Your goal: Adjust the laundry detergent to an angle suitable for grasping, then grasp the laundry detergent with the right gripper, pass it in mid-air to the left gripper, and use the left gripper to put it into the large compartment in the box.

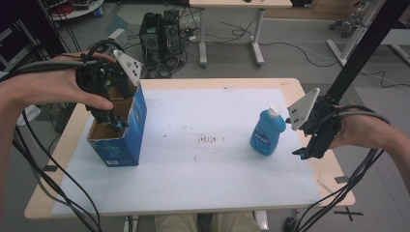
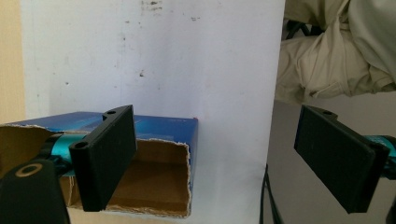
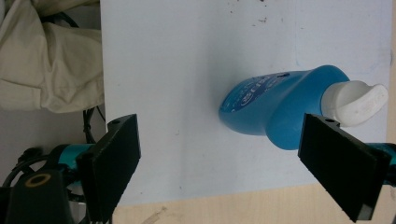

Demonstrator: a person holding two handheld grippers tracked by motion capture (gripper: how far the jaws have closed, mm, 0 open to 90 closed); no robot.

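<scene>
A blue cardboard box (image 1: pixel 126 140) with its top torn open stands on the left of the white mat. My left gripper (image 1: pixel 114 121) hangs over its opening, jaws wide apart and empty. In the left gripper view the box (image 2: pixel 159 175) lies under the left jaw, and the gripper (image 2: pixel 215 140) grips nothing. A blue bottle (image 1: pixel 267 134) with a white cap stands upright on the right of the mat. My right gripper (image 1: pixel 303 149) is just to its right, open and apart from it. In the right gripper view the bottle (image 3: pixel 275 109) sits beyond the open right gripper (image 3: pixel 219 140), near the right jaw.
The white mat (image 1: pixel 203 179) covers most of the wooden table (image 1: pixel 333 183), with small brown specks (image 1: pixel 207 139) at its middle. A black frame post (image 1: pixel 360 53) rises at the right edge. Cables trail off both sides. A computer tower (image 1: pixel 159 31) and desk legs stand on the floor behind.
</scene>
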